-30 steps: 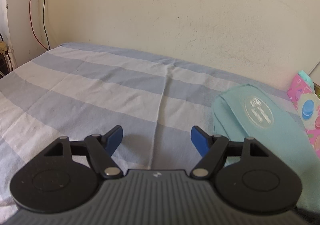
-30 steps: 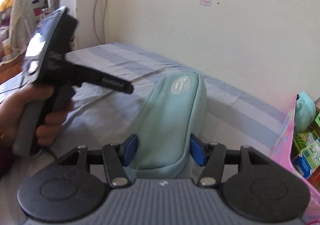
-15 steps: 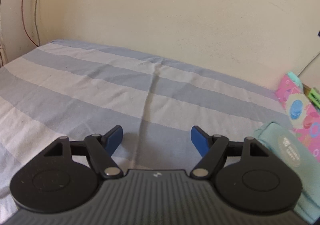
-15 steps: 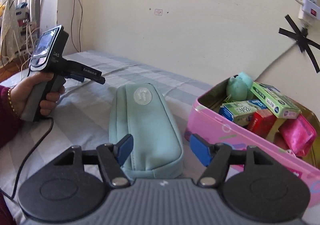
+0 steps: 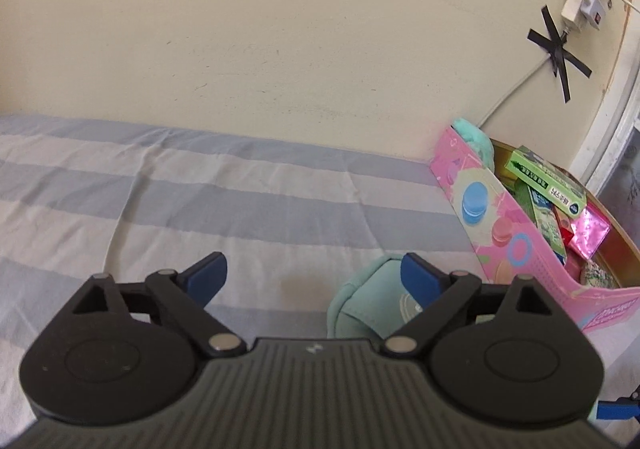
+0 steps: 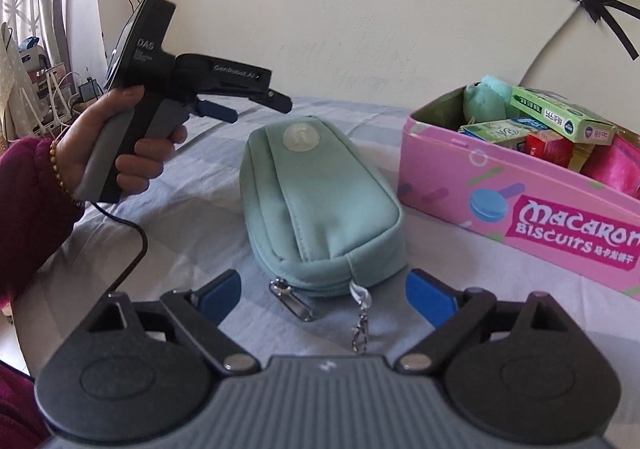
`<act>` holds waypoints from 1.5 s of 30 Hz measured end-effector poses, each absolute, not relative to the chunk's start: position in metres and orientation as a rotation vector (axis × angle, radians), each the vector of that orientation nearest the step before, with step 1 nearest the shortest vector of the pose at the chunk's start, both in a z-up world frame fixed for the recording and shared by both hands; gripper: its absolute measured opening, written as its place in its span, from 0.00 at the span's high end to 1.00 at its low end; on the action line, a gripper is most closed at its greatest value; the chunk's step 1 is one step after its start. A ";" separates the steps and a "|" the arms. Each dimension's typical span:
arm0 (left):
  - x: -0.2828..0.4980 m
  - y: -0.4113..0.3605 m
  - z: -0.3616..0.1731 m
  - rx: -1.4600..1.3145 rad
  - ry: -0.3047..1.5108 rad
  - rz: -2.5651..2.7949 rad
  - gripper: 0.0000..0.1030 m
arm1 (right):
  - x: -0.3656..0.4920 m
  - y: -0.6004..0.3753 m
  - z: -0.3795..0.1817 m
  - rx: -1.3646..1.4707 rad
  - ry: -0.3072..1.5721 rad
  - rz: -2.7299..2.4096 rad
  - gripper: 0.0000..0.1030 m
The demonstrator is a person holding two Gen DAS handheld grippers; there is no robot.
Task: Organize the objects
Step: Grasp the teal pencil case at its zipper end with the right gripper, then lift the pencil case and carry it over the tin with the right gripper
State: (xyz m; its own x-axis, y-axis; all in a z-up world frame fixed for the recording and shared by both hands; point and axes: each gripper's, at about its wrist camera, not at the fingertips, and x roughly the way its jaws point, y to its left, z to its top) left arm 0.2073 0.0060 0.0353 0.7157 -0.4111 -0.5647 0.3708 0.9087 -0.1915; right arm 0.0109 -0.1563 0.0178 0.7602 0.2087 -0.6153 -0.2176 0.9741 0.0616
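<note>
Pink rectangular cardboard biscuit box, the biggest of the task's things, stands open on the blue-and-white striped bedsheet near the cream wall and already holds a green carton, a red packet, a shiny pink pouch and a mint soft toy, so much of the sorting looks done. Mint-green zipped fabric pouch lies flat on the sheet just beside the box, not yet inside, and by my reading it is the main item left. Right gripper sits just short of the pouch's zipper end with its blue pads spread wide and touching nothing; its jaws have just been opening, and a second ago they flanked the pouch closely on both sides. Left gripper is also spread apart and empty, its jaws having just opened wider; the pouch peeks past its right pad. Compared with a second ago, the left view now takes in the box, which then showed only at the edge.
</note>
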 end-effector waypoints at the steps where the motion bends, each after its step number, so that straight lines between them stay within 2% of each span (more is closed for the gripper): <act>1: 0.207 0.002 0.033 -0.034 0.638 -0.433 0.08 | 0.014 -0.155 0.015 -0.017 0.671 0.224 0.10; 4: 0.208 -0.010 0.027 0.031 0.641 -0.437 0.12 | 0.022 -0.149 0.007 -0.036 0.677 0.193 0.11; 7: 0.200 -0.014 0.026 0.039 0.623 -0.453 0.25 | 0.025 -0.149 0.003 -0.044 0.667 0.177 0.12; 9: 0.194 -0.019 0.026 0.059 0.616 -0.453 0.35 | 0.024 -0.153 0.004 -0.022 0.660 0.183 0.15; 10: 0.192 -0.023 0.026 0.070 0.612 -0.448 0.36 | 0.023 -0.155 0.005 -0.011 0.657 0.183 0.16; 12: 0.184 -0.029 0.027 0.098 0.600 -0.443 0.47 | 0.021 -0.156 0.006 -0.004 0.648 0.180 0.19; 14: 0.173 -0.035 0.029 0.140 0.581 -0.441 0.50 | 0.017 -0.157 0.006 -0.001 0.642 0.176 0.21; 22: 0.142 -0.054 0.029 0.227 0.556 -0.446 0.48 | 0.002 -0.171 0.008 0.004 0.639 0.144 0.27; 45: 0.083 -0.082 0.031 0.252 0.581 -0.492 0.45 | -0.041 -0.209 0.015 0.055 0.589 0.051 0.23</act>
